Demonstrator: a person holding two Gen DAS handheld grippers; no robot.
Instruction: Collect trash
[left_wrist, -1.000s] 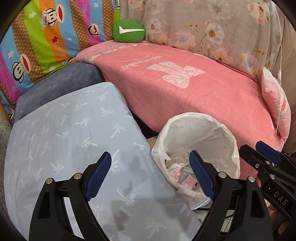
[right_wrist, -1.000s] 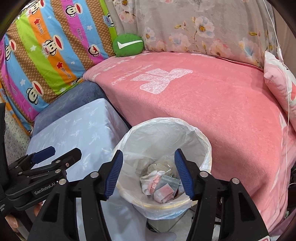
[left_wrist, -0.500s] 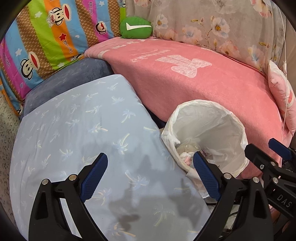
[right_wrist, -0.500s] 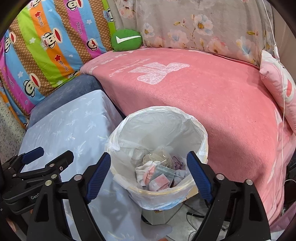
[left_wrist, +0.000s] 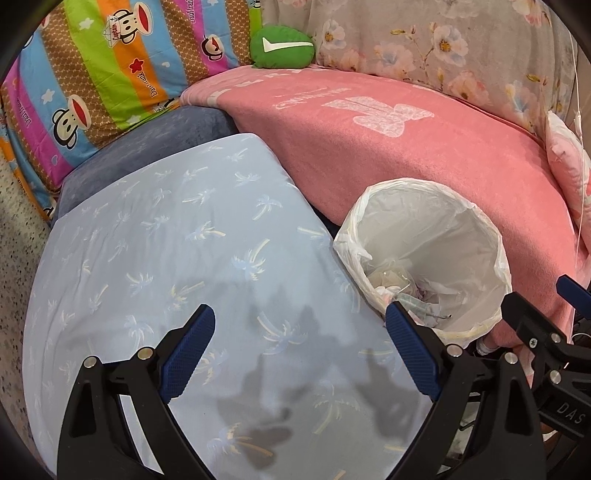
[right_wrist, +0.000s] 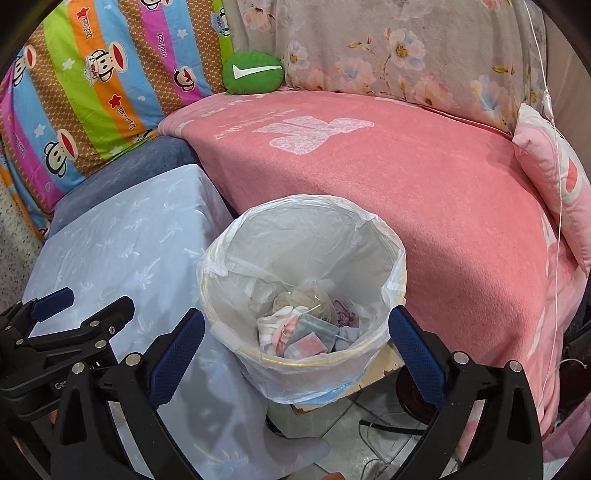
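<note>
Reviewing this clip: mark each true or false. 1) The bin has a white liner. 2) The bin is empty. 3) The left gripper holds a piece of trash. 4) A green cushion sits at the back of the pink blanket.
1) True: the bin is lined with a white plastic bag.
2) False: crumpled trash lies at its bottom.
3) False: the left gripper is open, nothing between its fingers.
4) True: the green cushion rests at the far edge of the pink blanket.
</note>
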